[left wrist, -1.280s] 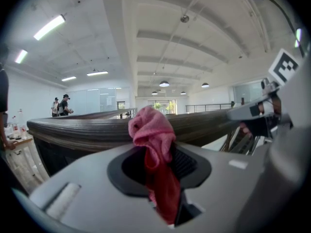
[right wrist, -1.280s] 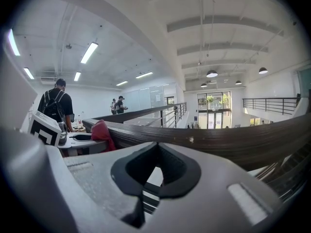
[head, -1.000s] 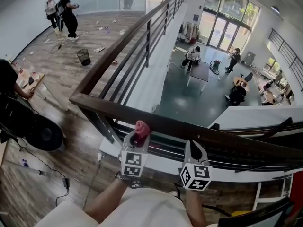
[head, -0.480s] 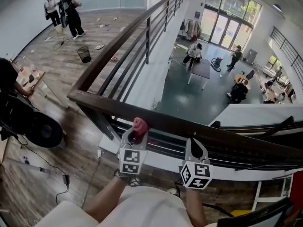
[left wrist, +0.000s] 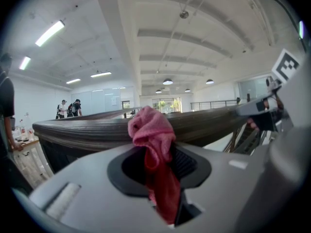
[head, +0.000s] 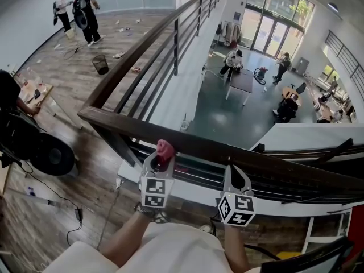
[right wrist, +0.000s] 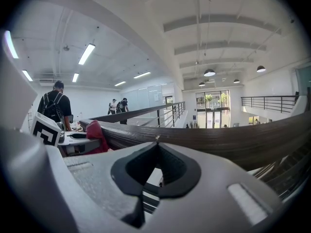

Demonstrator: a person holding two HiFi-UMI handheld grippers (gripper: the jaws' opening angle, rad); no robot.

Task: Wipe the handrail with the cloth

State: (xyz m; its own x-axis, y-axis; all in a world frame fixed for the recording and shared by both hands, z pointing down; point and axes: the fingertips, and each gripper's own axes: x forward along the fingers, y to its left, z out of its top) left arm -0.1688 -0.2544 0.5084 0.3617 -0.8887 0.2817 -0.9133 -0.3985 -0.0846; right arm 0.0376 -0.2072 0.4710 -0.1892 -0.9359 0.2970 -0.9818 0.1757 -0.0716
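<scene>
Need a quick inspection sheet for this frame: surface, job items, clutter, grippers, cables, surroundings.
Surface: dark wooden handrail runs across the view, with a corner at the left.
Job's things: pink cloth, bunched, at the handrail's near edge; contact unclear.
Clutter: litter and a bin on the wood floor beyond.
Grippers: left gripper shut on the cloth; right gripper shut, empty, near the handrail.
Cables: black cable on the floor, lower left.
Surroundings: people at the far end; lower hall past the railing.

My left gripper [head: 160, 158] pinches the pink cloth [head: 165, 148]; my right gripper [head: 234, 172] alongside has its jaws together, empty.
</scene>
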